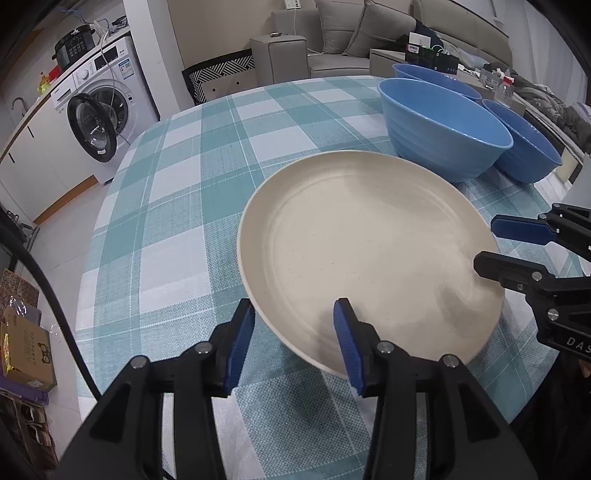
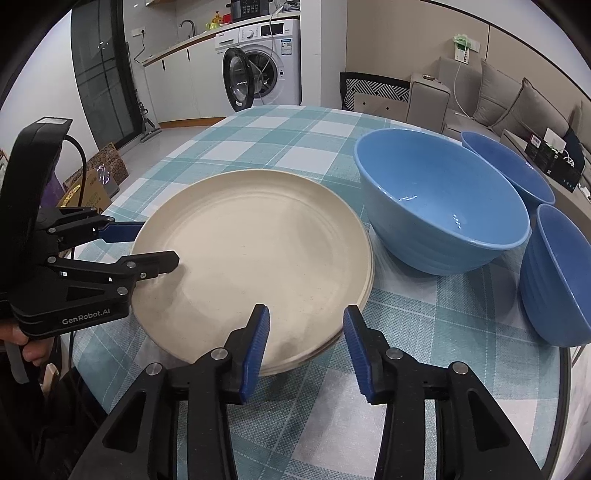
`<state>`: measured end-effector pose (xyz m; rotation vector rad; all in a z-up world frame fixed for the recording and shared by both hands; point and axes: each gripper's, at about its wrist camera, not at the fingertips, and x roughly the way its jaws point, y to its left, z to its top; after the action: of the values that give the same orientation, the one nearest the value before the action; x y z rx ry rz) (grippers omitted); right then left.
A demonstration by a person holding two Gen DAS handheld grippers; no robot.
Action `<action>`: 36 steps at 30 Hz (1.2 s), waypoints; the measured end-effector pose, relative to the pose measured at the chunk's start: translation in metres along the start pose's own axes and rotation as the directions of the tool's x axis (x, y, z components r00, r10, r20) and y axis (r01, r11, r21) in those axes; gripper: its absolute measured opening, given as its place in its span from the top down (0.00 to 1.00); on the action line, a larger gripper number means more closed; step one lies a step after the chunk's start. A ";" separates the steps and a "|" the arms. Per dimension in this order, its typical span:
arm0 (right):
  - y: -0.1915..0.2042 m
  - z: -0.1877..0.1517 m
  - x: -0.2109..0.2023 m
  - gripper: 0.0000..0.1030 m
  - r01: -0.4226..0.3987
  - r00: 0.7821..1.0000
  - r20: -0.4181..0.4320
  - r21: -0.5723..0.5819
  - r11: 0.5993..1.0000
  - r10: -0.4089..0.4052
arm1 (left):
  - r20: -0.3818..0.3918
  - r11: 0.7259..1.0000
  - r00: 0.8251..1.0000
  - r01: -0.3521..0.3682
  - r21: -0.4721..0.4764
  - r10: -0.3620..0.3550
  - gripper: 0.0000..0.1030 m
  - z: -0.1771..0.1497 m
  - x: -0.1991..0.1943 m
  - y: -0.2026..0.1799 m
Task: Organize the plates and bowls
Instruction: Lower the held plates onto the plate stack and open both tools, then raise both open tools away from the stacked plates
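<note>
Plates: a cream stack [image 2: 251,280] on the checked table [image 1: 177,192]; at least two rims show at its edge, exact count unclear
Bowls: three blue, upright, just right of the stack; nearest [image 2: 443,206] beside it, two more [image 2: 506,166] [image 2: 557,273] behind and to its right
Left gripper [image 1: 293,339]: jaws spread astride the stack's near rim, pads clear
Right gripper [image 2: 304,343]: jaws spread astride the rim, not pinching
Writing: "GenRobot.AI" on the left gripper body
Surroundings: washer [image 2: 258,70] with door open, grey sofa [image 1: 369,33], boxes on the floor
</note>
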<state>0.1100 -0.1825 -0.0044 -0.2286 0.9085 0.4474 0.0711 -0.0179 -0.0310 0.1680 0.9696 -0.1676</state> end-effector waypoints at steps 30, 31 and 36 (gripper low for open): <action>-0.003 0.004 -0.016 0.01 -0.046 0.996 0.073 0.031 0.998 0.044 | 0.119 0.988 0.981 0.151 0.018 -0.152 0.00 0.005 -0.039 0.000; -0.003 0.004 -0.017 0.01 -0.046 0.996 0.074 0.028 0.999 0.044 | 0.121 0.989 0.981 0.148 0.020 -0.149 0.00 0.005 -0.040 -0.001; -0.001 0.004 -0.023 0.01 -0.051 0.995 0.086 0.016 0.999 0.049 | 0.134 0.990 0.980 0.143 0.015 -0.144 0.00 0.006 -0.045 -0.002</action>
<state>0.1013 -0.1876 0.0166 -0.1688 0.8351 0.4914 0.0507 -0.0178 0.0096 0.0898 0.8467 -0.3103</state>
